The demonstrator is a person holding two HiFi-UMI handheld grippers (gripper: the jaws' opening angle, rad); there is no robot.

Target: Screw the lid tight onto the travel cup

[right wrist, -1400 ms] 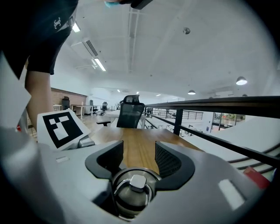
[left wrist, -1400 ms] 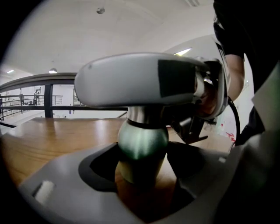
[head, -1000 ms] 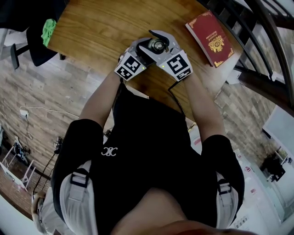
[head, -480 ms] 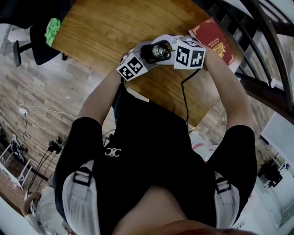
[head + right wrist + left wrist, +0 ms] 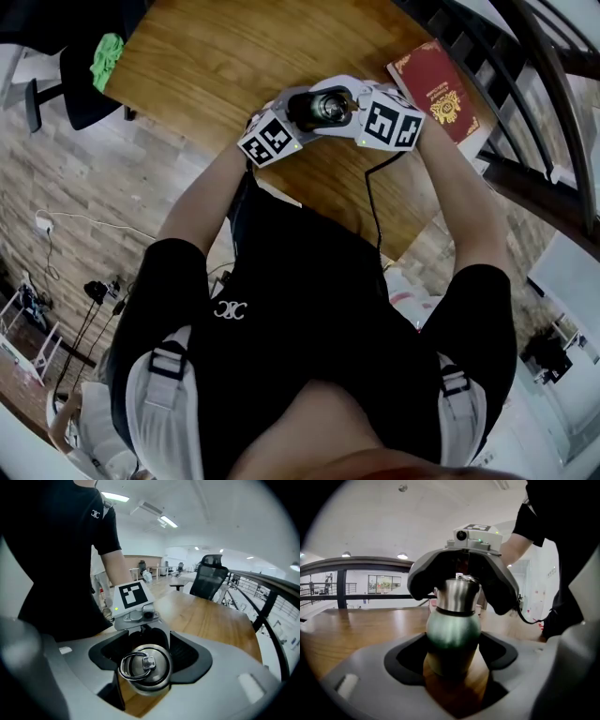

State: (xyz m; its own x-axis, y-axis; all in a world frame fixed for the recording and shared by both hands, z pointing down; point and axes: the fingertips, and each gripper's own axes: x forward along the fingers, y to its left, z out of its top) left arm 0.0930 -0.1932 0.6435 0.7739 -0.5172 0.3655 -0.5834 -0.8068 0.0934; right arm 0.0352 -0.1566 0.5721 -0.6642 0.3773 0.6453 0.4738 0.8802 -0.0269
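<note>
A steel travel cup (image 5: 453, 631) with a greenish body stands on the wooden table (image 5: 216, 56). My left gripper (image 5: 452, 657) is shut on its lower body, with a pad against each side. The steel lid (image 5: 145, 666), which has a ring handle, sits on the cup's neck. My right gripper (image 5: 146, 660) comes down over it from above. Its jaws stand wide, one on each side of the lid, and are not pressing on it. In the head view, both grippers meet at the cup (image 5: 322, 105) near the table's front edge.
A red book (image 5: 436, 86) with gold print lies on the table just right of my right gripper. A black office chair (image 5: 208, 581) stands past the far end of the table. A dark railing (image 5: 525, 103) runs along the right side. The wood floor lies below the near edge.
My right gripper has swung round the lid; its marker cube has moved from the near side of the cup to its right. The left gripper and the cup have stayed put.
</note>
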